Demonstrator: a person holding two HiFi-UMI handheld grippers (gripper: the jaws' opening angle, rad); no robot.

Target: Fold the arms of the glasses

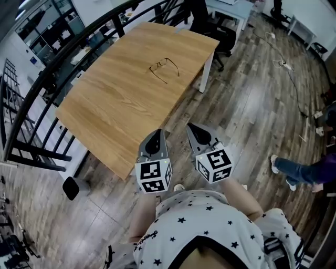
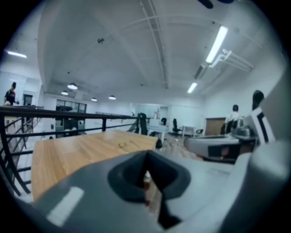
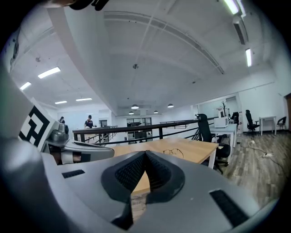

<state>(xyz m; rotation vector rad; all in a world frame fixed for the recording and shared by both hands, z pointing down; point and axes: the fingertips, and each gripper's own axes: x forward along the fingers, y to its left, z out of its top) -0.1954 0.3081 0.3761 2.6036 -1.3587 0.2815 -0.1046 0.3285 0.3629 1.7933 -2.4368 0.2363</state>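
Note:
A pair of thin-framed glasses [image 1: 164,69] lies on the wooden table [image 1: 121,100] toward its far end, arms spread out; it shows small in the right gripper view [image 3: 173,152] and as a faint mark in the left gripper view [image 2: 127,144]. Both grippers hang off the table's near corner, close to the person's body and far from the glasses. The left gripper [image 1: 158,135] is shut with nothing between its jaws. Beside it, the right gripper [image 1: 192,130] is shut and empty too.
A black railing [image 1: 31,100] runs along the table's left side. Office chairs and a white desk [image 1: 231,13] stand beyond the far end. Cables [image 1: 286,68] lie on the wood floor at right, where another person's legs [image 1: 299,171] show.

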